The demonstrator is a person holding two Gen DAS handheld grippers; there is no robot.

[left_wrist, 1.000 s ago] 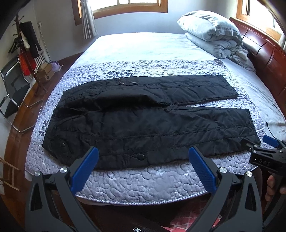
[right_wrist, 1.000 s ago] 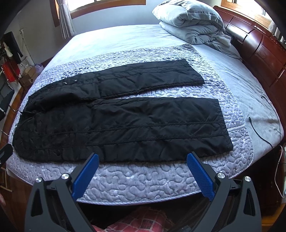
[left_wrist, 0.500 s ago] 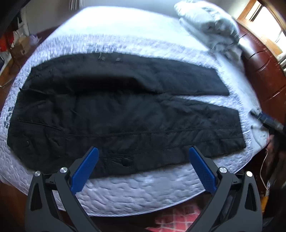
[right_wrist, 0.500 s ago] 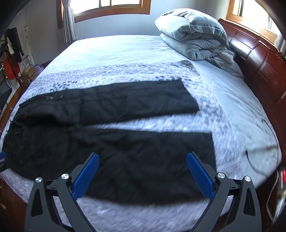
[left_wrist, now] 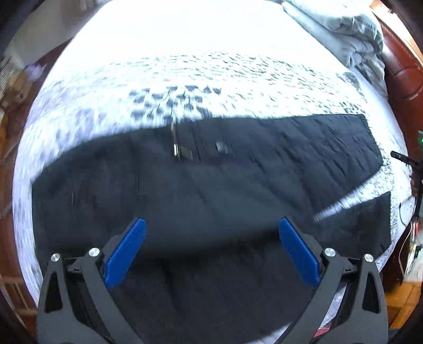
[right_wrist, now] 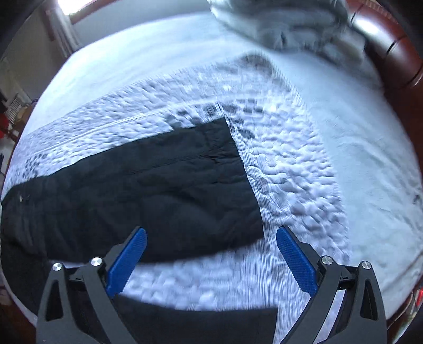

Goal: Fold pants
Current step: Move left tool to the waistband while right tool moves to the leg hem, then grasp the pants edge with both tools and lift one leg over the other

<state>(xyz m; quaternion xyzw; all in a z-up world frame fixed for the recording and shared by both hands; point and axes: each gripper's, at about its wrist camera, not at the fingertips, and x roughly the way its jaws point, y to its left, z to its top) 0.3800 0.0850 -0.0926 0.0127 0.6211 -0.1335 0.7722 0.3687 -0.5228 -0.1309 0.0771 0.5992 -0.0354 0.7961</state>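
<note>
Black quilted pants (left_wrist: 211,190) lie flat across the quilted bedspread (left_wrist: 238,87), waist to the left and both legs running right. My left gripper (left_wrist: 211,251) hovers open over the crotch and upper leg area, blue pads wide apart, nothing between them. In the right wrist view the far leg (right_wrist: 164,190) ends at its hem just left of centre, and the near leg (right_wrist: 198,325) shows at the bottom edge. My right gripper (right_wrist: 211,258) is open above the strip of bedspread (right_wrist: 290,164) between the two legs, near the far hem. Both views are motion-blurred.
A folded grey duvet (left_wrist: 341,29) is piled at the far right of the bed, also in the right wrist view as the duvet (right_wrist: 290,23). A dark wooden headboard (right_wrist: 391,53) bounds the right side. Cables and a small device (left_wrist: 412,238) lie at the bed's right edge.
Both grippers have moved forward over the bed and tilted down; the pants now fill far more of each view. Both stay open.
</note>
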